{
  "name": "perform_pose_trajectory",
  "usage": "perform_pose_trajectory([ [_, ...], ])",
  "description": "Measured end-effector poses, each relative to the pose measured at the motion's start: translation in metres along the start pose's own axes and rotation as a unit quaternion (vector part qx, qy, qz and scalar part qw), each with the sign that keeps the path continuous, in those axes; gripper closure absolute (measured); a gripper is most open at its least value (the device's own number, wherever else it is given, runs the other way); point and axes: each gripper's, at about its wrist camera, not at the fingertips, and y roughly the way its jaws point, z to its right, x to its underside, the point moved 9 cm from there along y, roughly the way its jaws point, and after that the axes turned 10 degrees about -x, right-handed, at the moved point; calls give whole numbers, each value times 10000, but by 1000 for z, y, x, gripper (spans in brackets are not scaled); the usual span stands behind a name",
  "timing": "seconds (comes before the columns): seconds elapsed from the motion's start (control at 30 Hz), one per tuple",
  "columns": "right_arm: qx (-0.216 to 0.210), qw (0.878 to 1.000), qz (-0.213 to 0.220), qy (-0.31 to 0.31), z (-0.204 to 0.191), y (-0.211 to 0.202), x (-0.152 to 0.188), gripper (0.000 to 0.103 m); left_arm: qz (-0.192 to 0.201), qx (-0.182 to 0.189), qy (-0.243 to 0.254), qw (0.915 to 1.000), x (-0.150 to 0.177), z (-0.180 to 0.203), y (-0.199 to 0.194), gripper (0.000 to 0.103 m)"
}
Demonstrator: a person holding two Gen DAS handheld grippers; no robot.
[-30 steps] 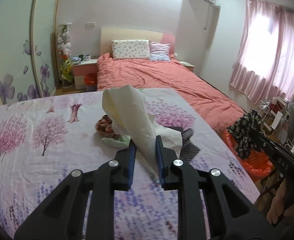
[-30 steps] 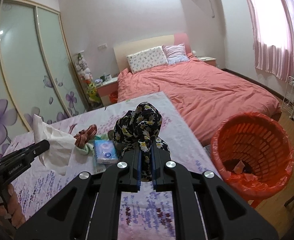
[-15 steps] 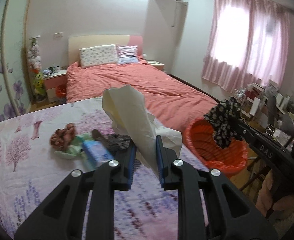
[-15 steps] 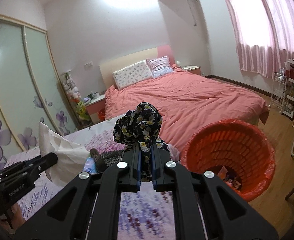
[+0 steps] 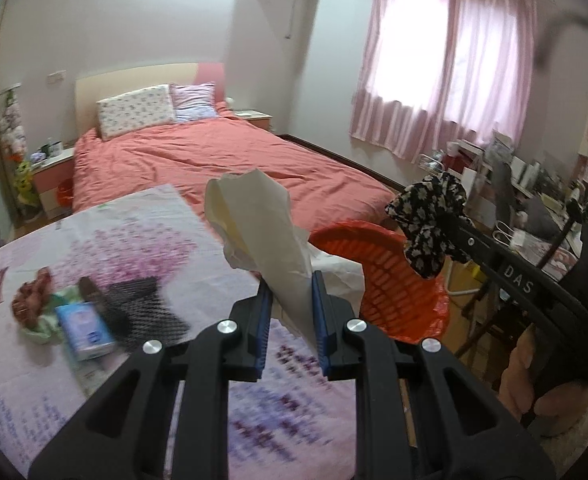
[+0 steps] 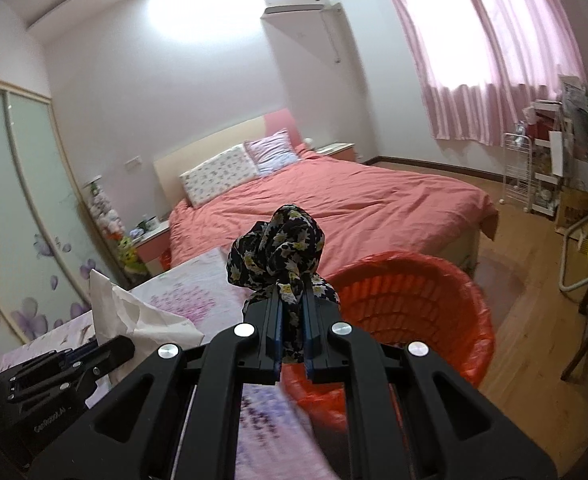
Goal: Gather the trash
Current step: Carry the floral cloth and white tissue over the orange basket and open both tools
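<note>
My left gripper (image 5: 291, 286) is shut on a crumpled cream paper tissue (image 5: 259, 220) and holds it above the table's right edge, just left of the orange bin (image 5: 390, 276). My right gripper (image 6: 291, 292) is shut on a black floral cloth (image 6: 279, 246) and holds it over the near rim of the orange bin (image 6: 410, 312). The cloth also shows in the left wrist view (image 5: 430, 220), above the bin. The tissue also shows in the right wrist view (image 6: 133, 316).
On the flowered tablecloth (image 5: 133, 248) lie a blue tissue pack (image 5: 83, 330), a black mesh piece (image 5: 145, 308) and a red-brown scrunchie (image 5: 31, 294). A bed with a red cover (image 6: 334, 216) stands behind. Shelves and a chair (image 6: 574, 208) crowd the right side.
Both grippers have swung right, away from the table items and toward the orange bin. The floral cloth now hangs over the bin; the tissue is beside it.
</note>
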Motion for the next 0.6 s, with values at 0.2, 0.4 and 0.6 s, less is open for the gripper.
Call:
perform_pose_trajectory([
  [0.2, 256, 9993, -14, 258, 38, 12, -1, 95, -107, 283, 208, 9993, -5, 41, 34, 83],
  [0.4, 390, 9976, -79, 561, 72, 26, 1, 95, -292, 467, 390, 9977, -8, 75, 78, 82],
  [0.6, 336, 9964, -234, 746, 90, 40, 4, 92, -651, 404, 442, 9961, 2, 88, 125, 66],
])
